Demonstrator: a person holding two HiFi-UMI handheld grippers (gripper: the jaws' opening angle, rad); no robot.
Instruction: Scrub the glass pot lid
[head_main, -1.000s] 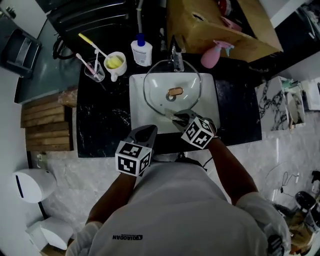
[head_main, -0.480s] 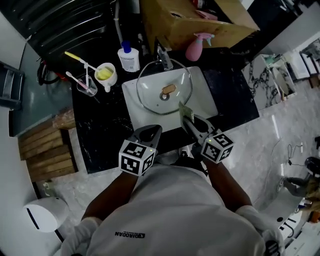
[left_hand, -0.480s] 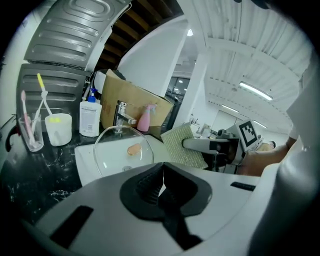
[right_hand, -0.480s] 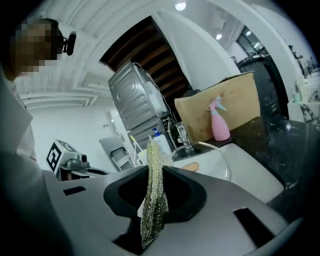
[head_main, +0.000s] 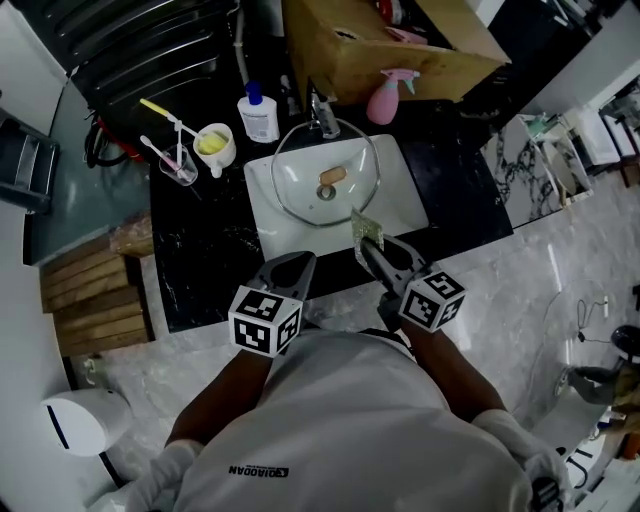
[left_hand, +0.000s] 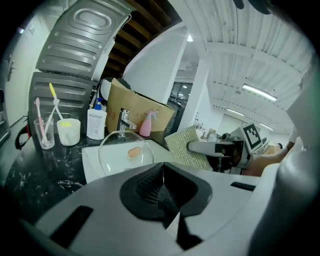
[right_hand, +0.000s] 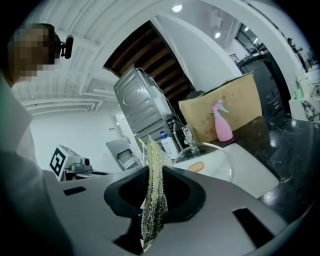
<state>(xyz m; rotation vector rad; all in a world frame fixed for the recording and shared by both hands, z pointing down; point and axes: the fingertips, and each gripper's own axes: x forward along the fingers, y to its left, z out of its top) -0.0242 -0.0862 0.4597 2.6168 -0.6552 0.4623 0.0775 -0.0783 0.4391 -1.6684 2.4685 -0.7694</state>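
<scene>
Right claw (head_main: 368, 250) pinches a pad (head_main: 367, 230) at the sink's (head_main: 262, 228) front edge; lid (head_main: 300, 195) lies in the sink; left claw (head_main: 297, 264) closed on nothing, just before the sink

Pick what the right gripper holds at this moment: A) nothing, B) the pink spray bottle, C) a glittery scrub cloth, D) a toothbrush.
C: in the right gripper view the right gripper has its jaws closed on a thin glittery scrub cloth, and the head view shows the same cloth sticking out ahead of it at the front of the sink.
</scene>
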